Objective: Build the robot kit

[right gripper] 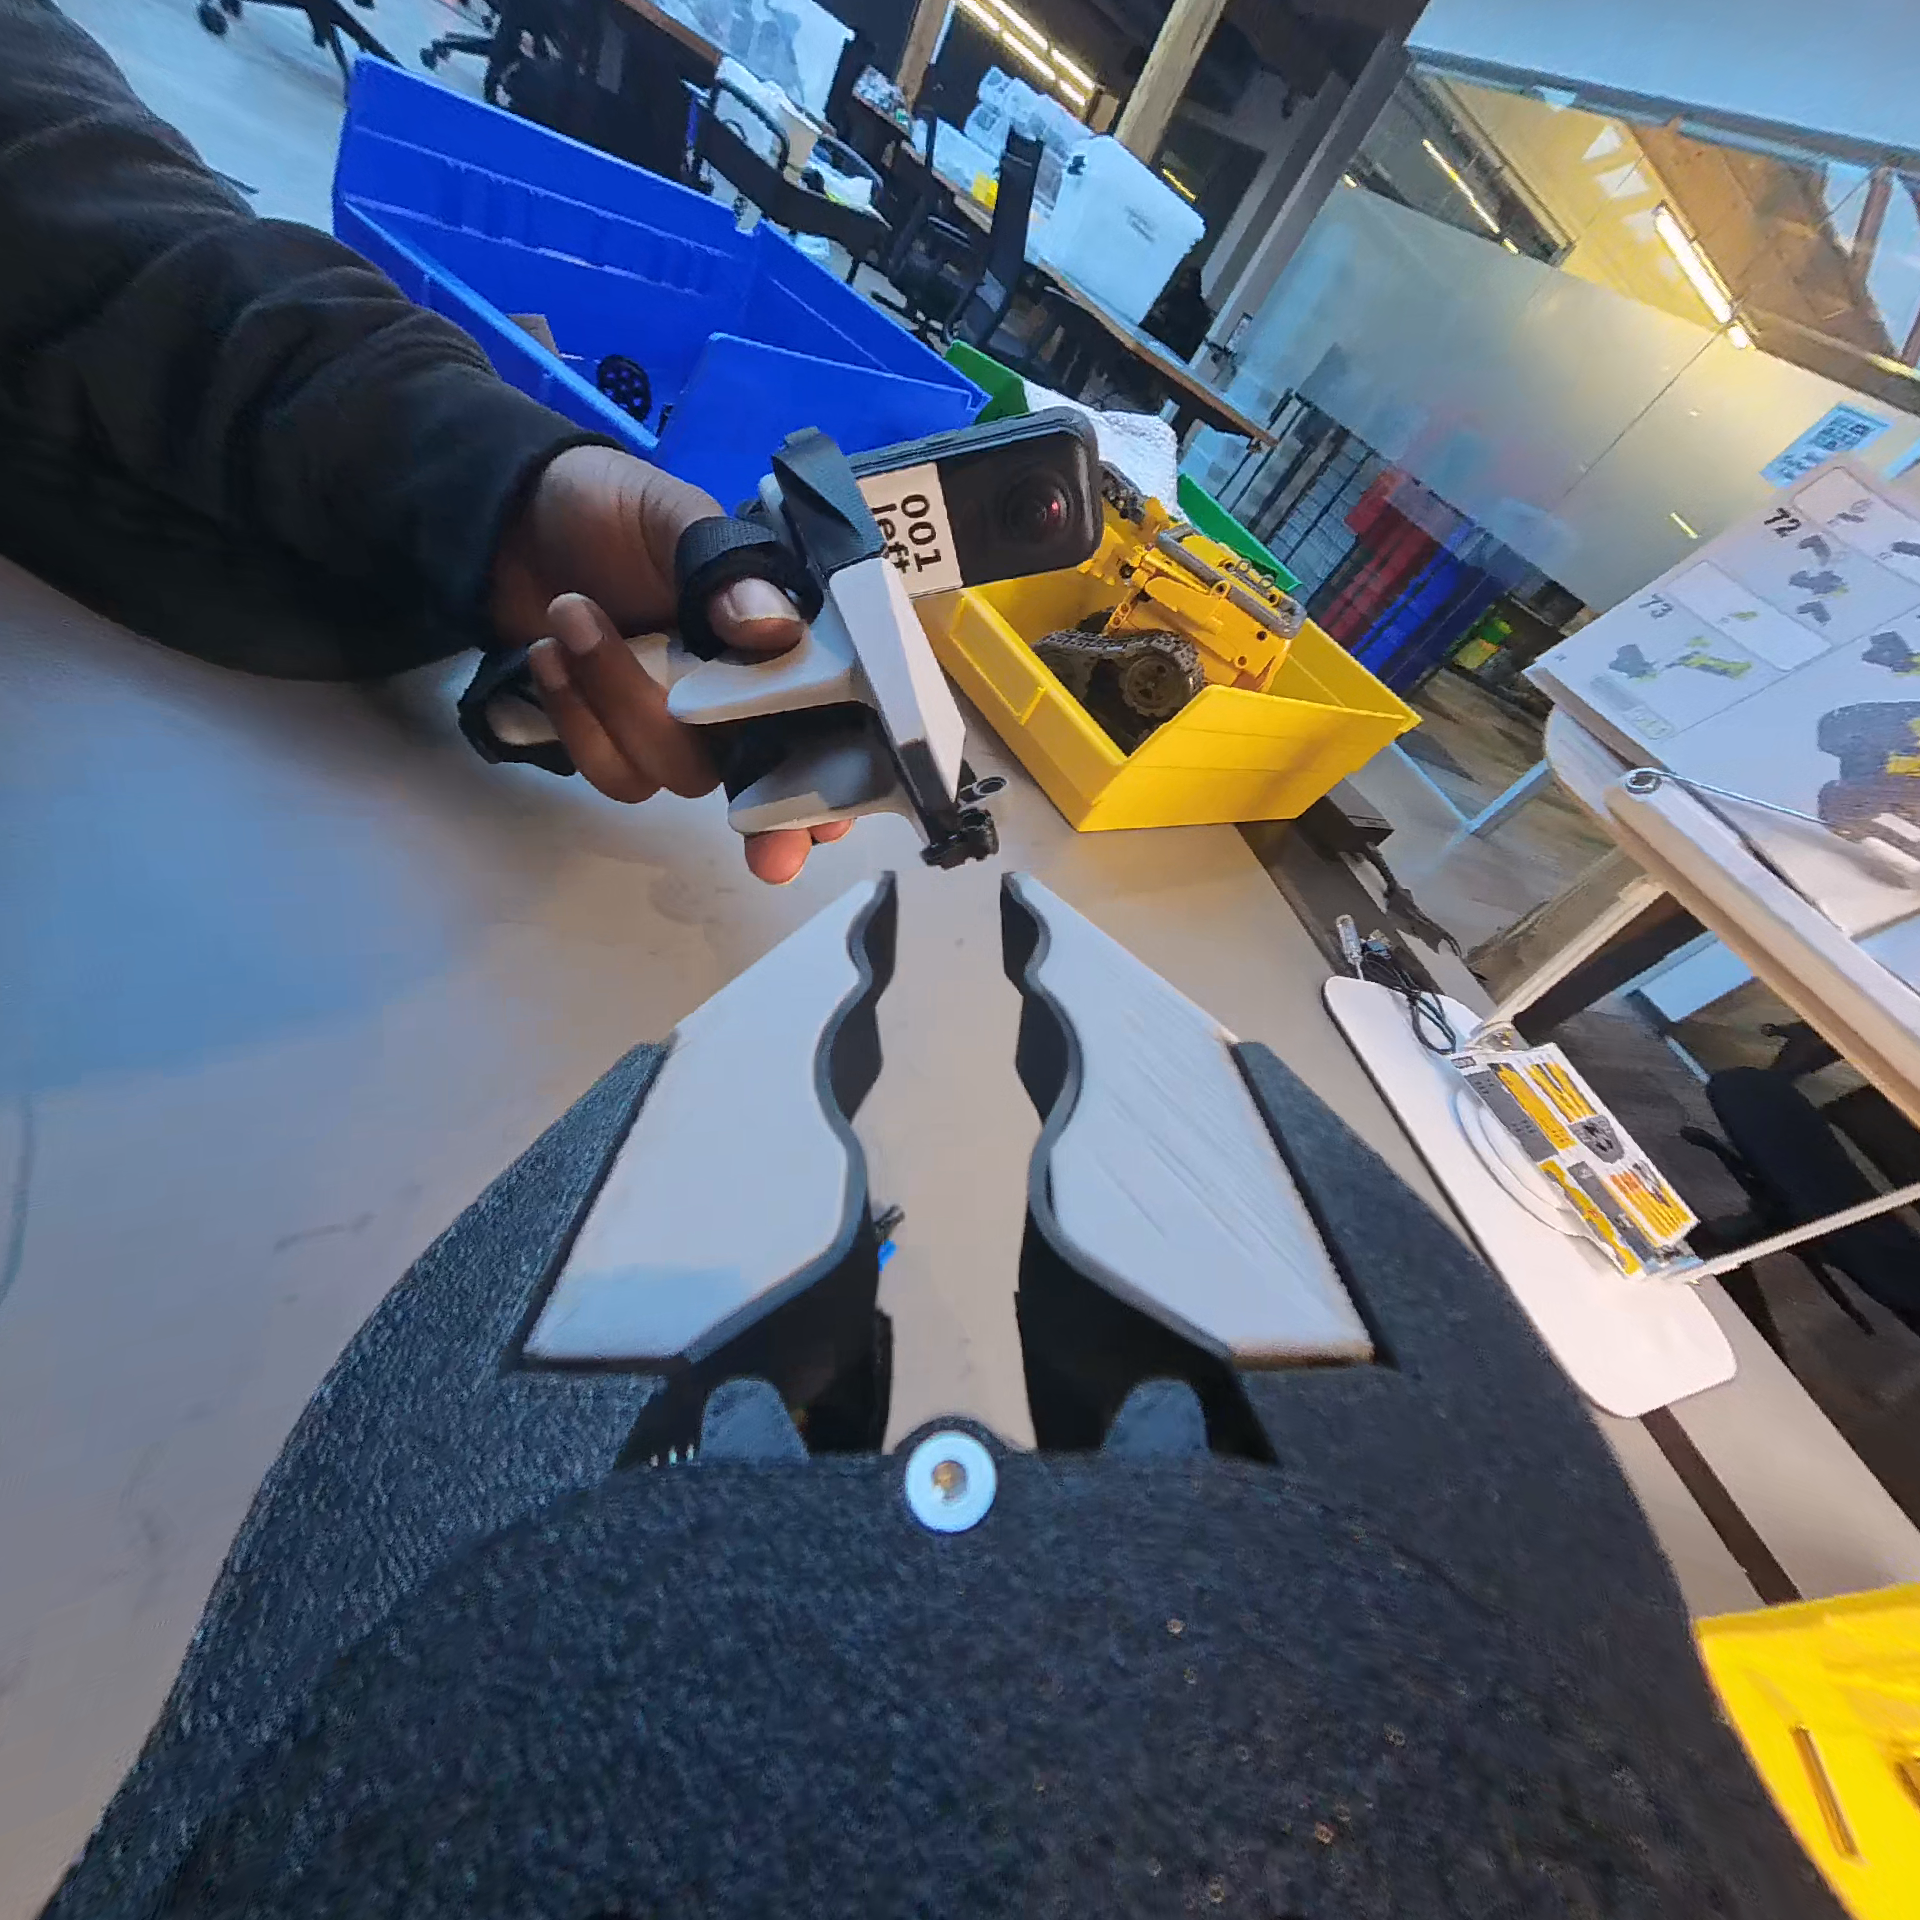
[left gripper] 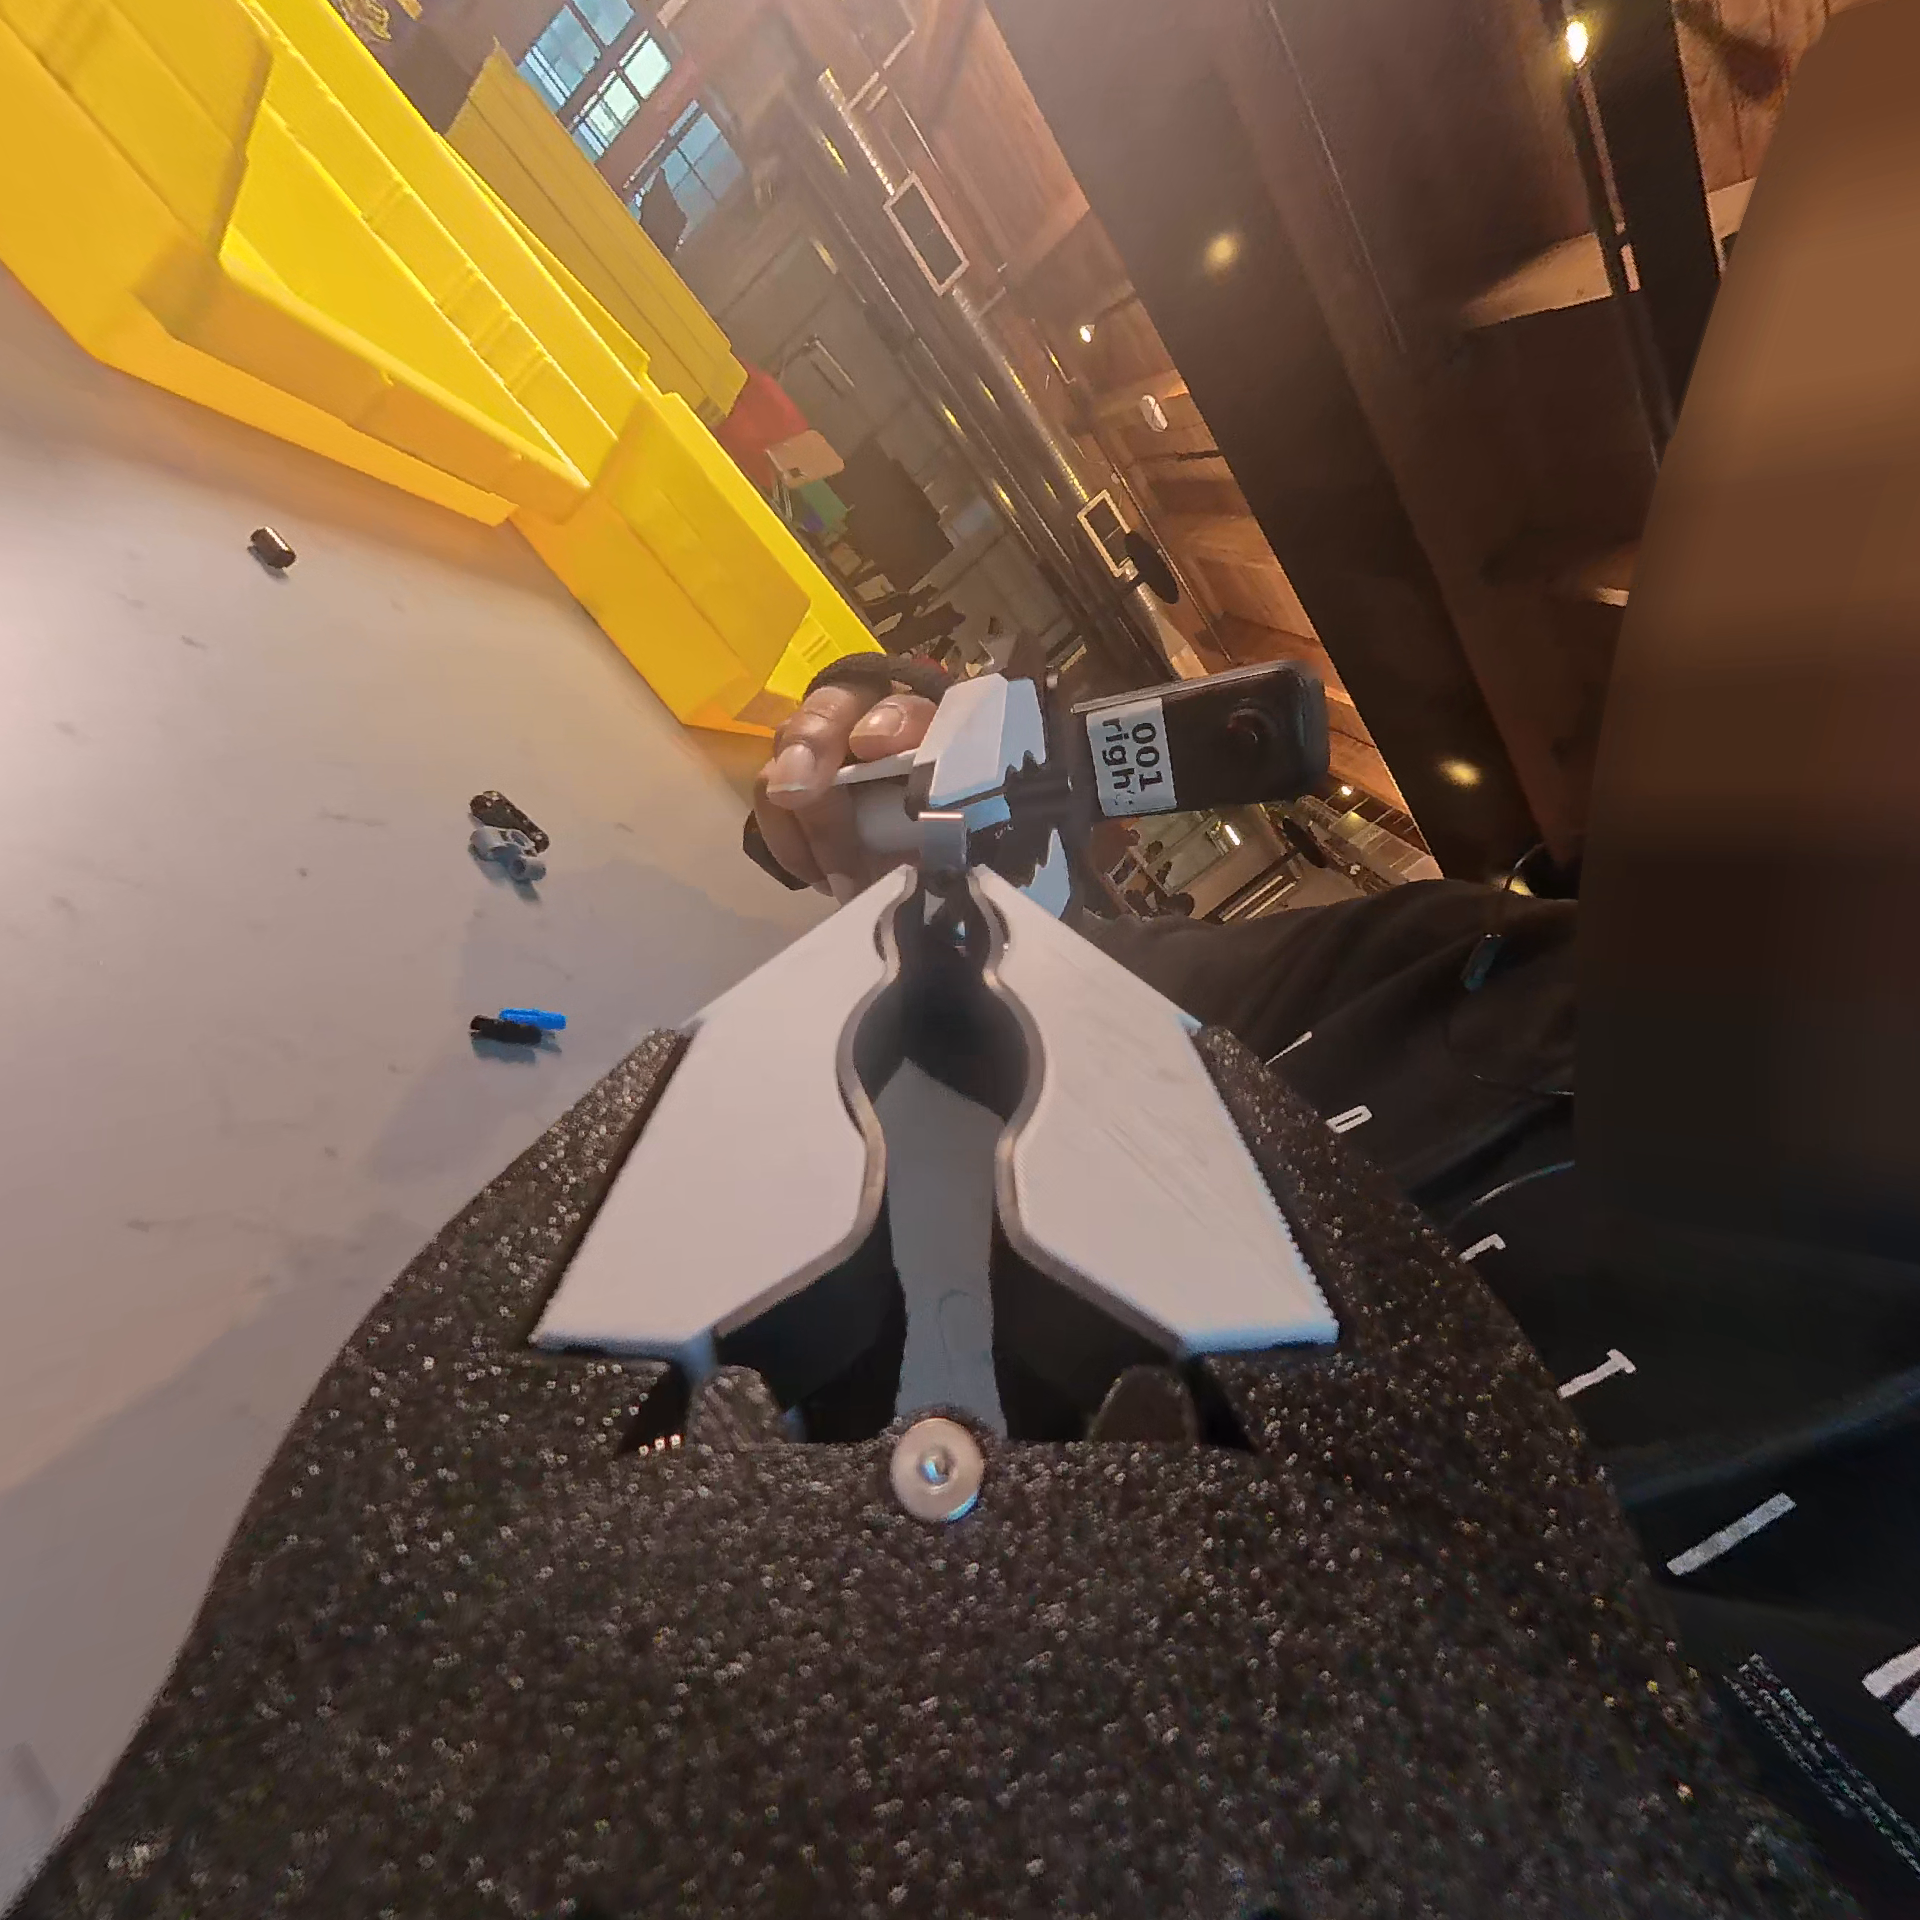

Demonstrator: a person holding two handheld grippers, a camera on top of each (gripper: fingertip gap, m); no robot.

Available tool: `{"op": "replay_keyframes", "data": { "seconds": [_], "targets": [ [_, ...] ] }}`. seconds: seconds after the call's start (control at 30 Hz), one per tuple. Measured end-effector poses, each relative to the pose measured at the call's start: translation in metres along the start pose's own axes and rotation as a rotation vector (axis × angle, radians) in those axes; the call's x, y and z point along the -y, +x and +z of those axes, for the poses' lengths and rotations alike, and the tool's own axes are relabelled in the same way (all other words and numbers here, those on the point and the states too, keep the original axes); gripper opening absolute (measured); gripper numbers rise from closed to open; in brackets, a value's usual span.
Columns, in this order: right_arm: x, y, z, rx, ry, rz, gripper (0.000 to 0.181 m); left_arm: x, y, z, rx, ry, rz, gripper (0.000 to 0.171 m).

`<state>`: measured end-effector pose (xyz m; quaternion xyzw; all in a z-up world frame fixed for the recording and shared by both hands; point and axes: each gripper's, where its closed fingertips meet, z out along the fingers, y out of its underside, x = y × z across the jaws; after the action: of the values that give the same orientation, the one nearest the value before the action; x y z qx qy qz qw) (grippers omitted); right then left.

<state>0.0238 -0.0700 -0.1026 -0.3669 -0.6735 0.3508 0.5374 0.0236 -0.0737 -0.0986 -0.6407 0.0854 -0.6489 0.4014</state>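
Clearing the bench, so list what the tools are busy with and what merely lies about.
In hand: left tool, shut on black connector piece; right tool, open, facing it.
Lying about: blue and black pins; grey and black pieces; yellow bin holding tracked model; blue bin; instruction booklet.

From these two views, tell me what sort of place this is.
Probably a shared workshop or maker lab. A grey worktable carries parts bins, blue and yellow, the yellow one holding a part-built tracked toy vehicle. An open building-instruction booklet stands alongside, with more desks behind.
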Motion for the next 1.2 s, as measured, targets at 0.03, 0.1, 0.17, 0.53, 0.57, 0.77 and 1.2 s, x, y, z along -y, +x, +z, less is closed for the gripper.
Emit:
{"op": "replay_keyframes", "data": {
  "seconds": [0.03,0.1,0.17,0.53,0.57,0.77,1.2],
  "targets": [
    [0.000,-0.001,0.000,-0.003,-0.001,-0.011,0.020,-0.002,-0.001,0.001,0.006,-0.008,0.004,0.006],
    [0.000,-0.002,0.001,-0.007,-0.005,-0.033,0.015,-0.005,-0.002,0.002,0.017,-0.027,0.019,0.006],
    [0.000,-0.003,0.001,0.002,-0.001,-0.031,0.012,-0.007,-0.002,0.003,0.022,-0.042,0.029,0.006],
    [-0.005,-0.005,-0.002,0.040,-0.008,-0.046,0.005,-0.010,-0.007,0.003,0.112,-0.087,0.150,0.007],
    [-0.007,0.000,-0.006,0.044,-0.019,-0.036,0.013,-0.009,-0.009,0.001,0.130,-0.089,0.166,0.007],
    [-0.089,0.029,-0.054,0.170,-0.410,0.161,0.026,-0.015,-0.035,-0.012,0.346,-0.234,0.377,0.007],
    [-0.151,0.025,-0.053,0.236,-0.626,0.360,0.038,-0.035,-0.046,-0.010,0.418,-0.376,0.482,0.007]
  ]
}}
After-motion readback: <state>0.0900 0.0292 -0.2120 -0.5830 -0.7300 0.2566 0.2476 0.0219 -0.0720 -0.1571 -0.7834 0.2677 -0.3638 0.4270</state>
